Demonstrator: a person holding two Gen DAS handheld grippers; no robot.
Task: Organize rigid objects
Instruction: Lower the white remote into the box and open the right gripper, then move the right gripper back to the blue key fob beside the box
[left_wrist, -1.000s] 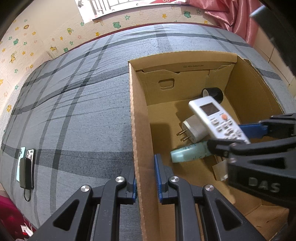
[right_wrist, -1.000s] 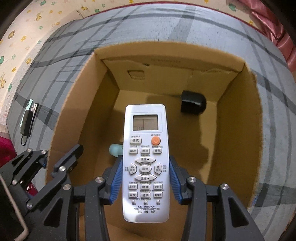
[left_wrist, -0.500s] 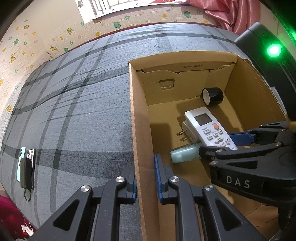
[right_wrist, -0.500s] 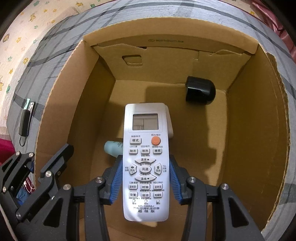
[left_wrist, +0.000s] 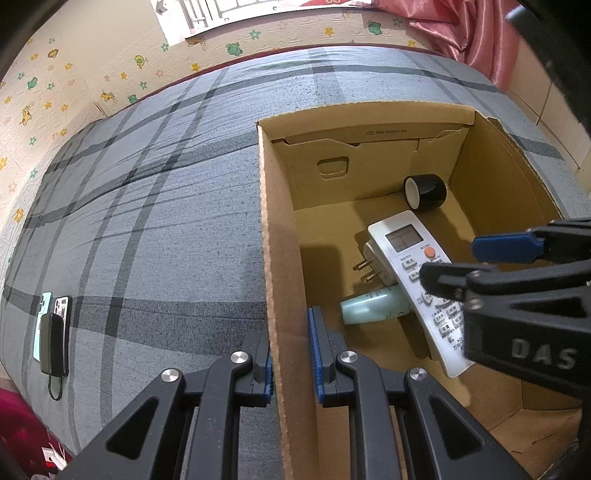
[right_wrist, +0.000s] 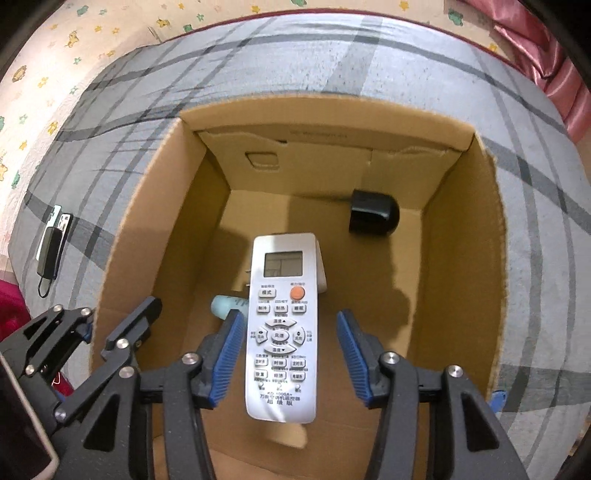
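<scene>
A white remote control (right_wrist: 282, 295) lies face up inside the cardboard box (left_wrist: 280, 240), resting across a white plug adapter (left_wrist: 373, 258) and a pale green bottle (left_wrist: 373, 306). My right gripper (right_wrist: 289, 317) hangs over the remote's lower half. Its jaws are opening, and the blue pads (right_wrist: 349, 339) stand clear of the remote on both sides. The same gripper (left_wrist: 450, 258) enters the left wrist view from the right. My left gripper (left_wrist: 290, 332) is shut on the box's left wall at its near end.
A black cylinder (right_wrist: 373, 218) lies on its side in the box's far right corner. The box sits on a grey plaid bed cover (left_wrist: 166, 221). Phones and a black power bank (left_wrist: 51, 332) lie at the bed's left edge. A pink curtain (left_wrist: 480, 29) hangs at the far right.
The right gripper lowered the remote into the box, then spread its jaws and let it go. The remote now rests on the adapter and bottle. The left gripper kept its hold.
</scene>
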